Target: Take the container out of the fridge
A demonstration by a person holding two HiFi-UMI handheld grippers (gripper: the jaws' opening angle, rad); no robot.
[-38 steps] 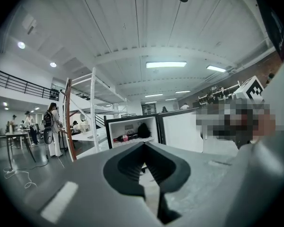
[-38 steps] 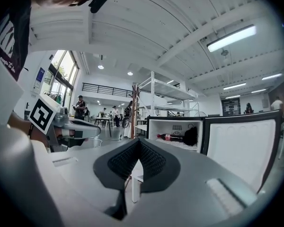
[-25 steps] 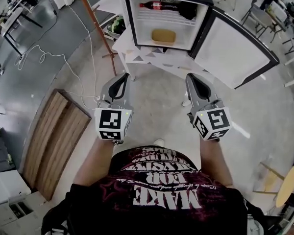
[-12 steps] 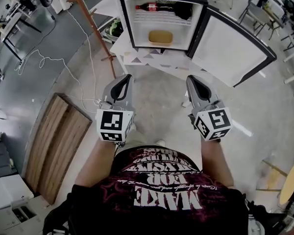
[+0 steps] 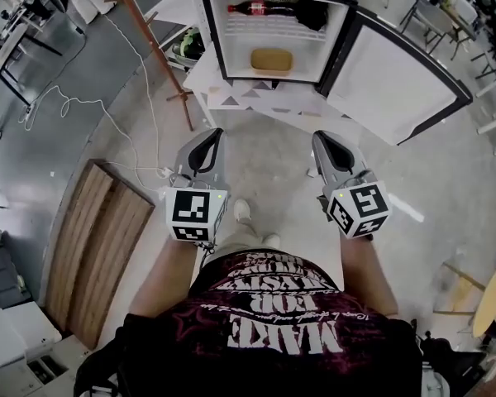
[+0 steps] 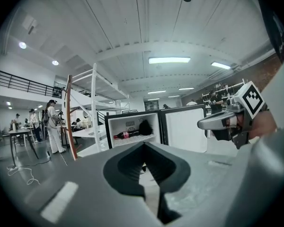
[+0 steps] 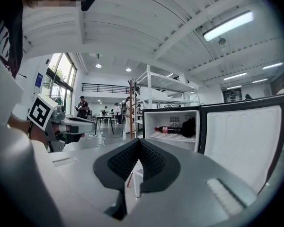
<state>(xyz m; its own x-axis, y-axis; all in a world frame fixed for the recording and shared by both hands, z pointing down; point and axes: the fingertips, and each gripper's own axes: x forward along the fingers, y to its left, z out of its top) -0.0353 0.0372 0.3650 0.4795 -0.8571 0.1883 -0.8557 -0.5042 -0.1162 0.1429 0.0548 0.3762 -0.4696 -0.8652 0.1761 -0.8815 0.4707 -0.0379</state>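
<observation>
The small black fridge (image 5: 274, 25) stands open at the top of the head view, its door (image 5: 390, 77) swung to the right. A flat tan container (image 5: 271, 59) lies on its lower level. On the wire shelf above are a cola bottle (image 5: 260, 7) and a dark bundle (image 5: 314, 15). My left gripper (image 5: 209, 136) and right gripper (image 5: 323, 137) are held side by side over the floor, well short of the fridge, both shut and empty. In the left gripper view the fridge (image 6: 132, 131) is far ahead beyond the shut gripper (image 6: 144, 144); the container is hidden there.
The fridge sits on a white table (image 5: 231, 93). A slanted wooden pole (image 5: 153, 48) and a white cable (image 5: 91, 102) are to the left, and a wooden board (image 5: 99, 238) lies on the floor. A stool (image 5: 484, 304) stands at the right. People stand by distant desks (image 7: 102, 115).
The person has stepped a little toward the fridge; a shoe now shows between the grippers. Both grippers stay shut and level.
</observation>
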